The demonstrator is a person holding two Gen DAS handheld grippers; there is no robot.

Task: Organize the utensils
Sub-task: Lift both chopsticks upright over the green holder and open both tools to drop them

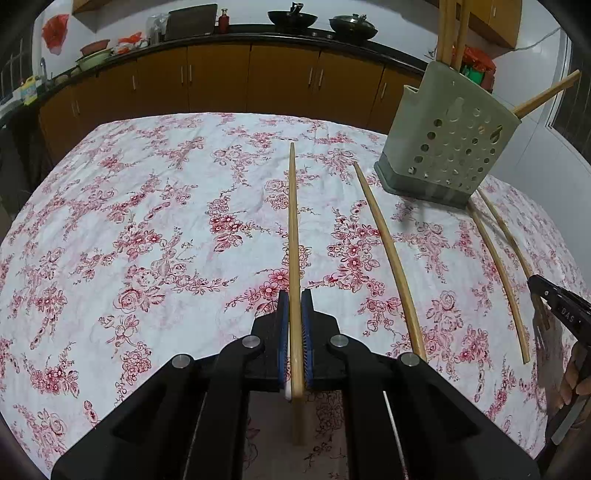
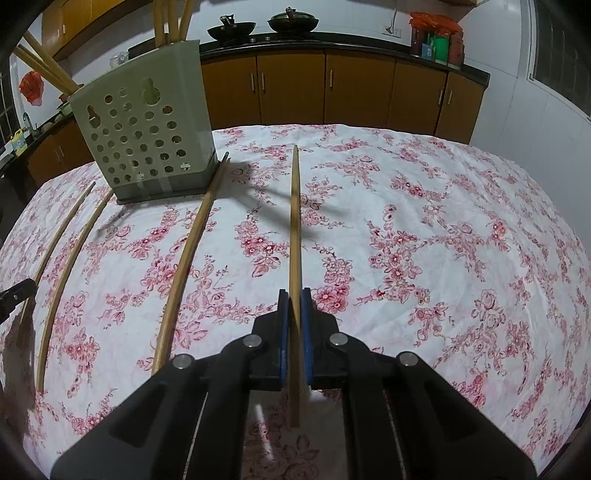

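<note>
Bamboo chopstick (image 1: 293,229) clamped in left tool (image 1: 294,299) (angled downward), right tool (image 2: 294,297) likewise

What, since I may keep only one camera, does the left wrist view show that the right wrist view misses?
Only left: the left gripper clamping the left chopstick, the cutting board, and a person's fingers.
Only right: the right gripper clamping the right chopstick, seen close.
Both: the perforated holder, the floral cloth and two loose chopsticks between the grippers.
</note>
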